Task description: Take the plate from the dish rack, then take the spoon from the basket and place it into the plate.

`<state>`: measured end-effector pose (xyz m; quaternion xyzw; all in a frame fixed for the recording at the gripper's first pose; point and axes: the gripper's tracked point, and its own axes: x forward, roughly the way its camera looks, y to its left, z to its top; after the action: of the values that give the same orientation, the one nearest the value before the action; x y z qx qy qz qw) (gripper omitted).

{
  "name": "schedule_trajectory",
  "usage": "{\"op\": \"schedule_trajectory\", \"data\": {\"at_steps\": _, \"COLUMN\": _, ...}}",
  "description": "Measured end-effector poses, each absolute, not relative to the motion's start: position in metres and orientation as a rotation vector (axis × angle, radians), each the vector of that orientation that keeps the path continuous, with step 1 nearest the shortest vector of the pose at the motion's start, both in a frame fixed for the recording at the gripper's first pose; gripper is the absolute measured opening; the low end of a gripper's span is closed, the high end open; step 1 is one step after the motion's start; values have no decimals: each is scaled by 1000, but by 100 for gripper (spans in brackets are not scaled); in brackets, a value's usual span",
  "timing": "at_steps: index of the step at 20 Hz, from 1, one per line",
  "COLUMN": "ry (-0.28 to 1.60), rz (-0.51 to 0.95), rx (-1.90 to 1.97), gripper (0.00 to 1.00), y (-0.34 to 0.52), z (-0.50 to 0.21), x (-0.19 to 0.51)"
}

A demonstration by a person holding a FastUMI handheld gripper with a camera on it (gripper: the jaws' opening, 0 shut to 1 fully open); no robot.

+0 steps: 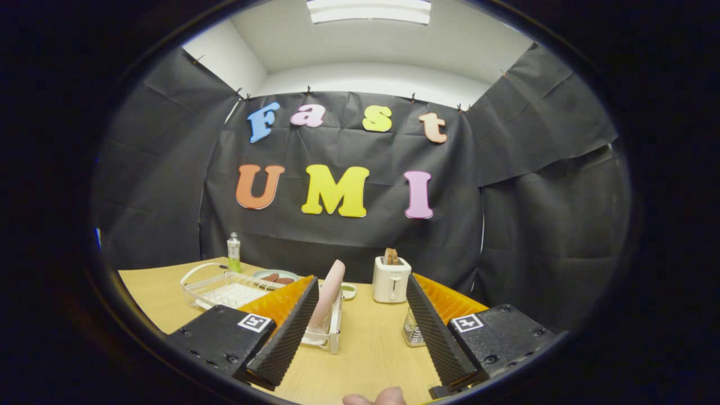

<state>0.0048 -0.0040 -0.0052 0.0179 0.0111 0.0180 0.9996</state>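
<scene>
The gripper [360, 292] is held above a wooden table [365, 349] with its fingers spread wide apart and nothing between them. A fingertip [374, 398] of the person's hand shows at the near edge, between the finger bases.

Just ahead of the left finger, partly hidden behind it, stands a pink plate [329, 292], upright and leaning slightly, set in a white dish rack [333, 332]. The plate is not touched by either finger; it lies inside the gap, hard against the left finger's side as seen.

Close by the right finger, partly hidden behind it, sits a small wire basket [412, 333]. Whether a spoon is in it cannot be told.

Beyond the fingers, between their tips, stands a white toaster [391, 279] with bread in its slot. A small green dish [348, 290] lies beside the plate's far side.

Further left, a white wire tray [225, 287] rests on the table, with a plate of reddish food [275, 277] behind it and a bottle [233, 253] near the wall.
</scene>
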Motion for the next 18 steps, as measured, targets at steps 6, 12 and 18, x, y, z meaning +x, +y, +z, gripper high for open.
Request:
{"op": "schedule_trajectory", "data": {"at_steps": 6, "ry": 50, "rz": 58, "rx": 37, "gripper": 100, "y": -4, "z": -4, "x": 21}}
{"op": "schedule_trajectory", "data": {"at_steps": 12, "ry": 93, "rz": 80, "rx": 41, "gripper": 100, "y": -6, "z": 25, "x": 54}}
{"op": "schedule_trajectory", "data": {"at_steps": 18, "ry": 153, "rz": 109, "rx": 27, "gripper": 100, "y": -1, "z": 68, "x": 102}}
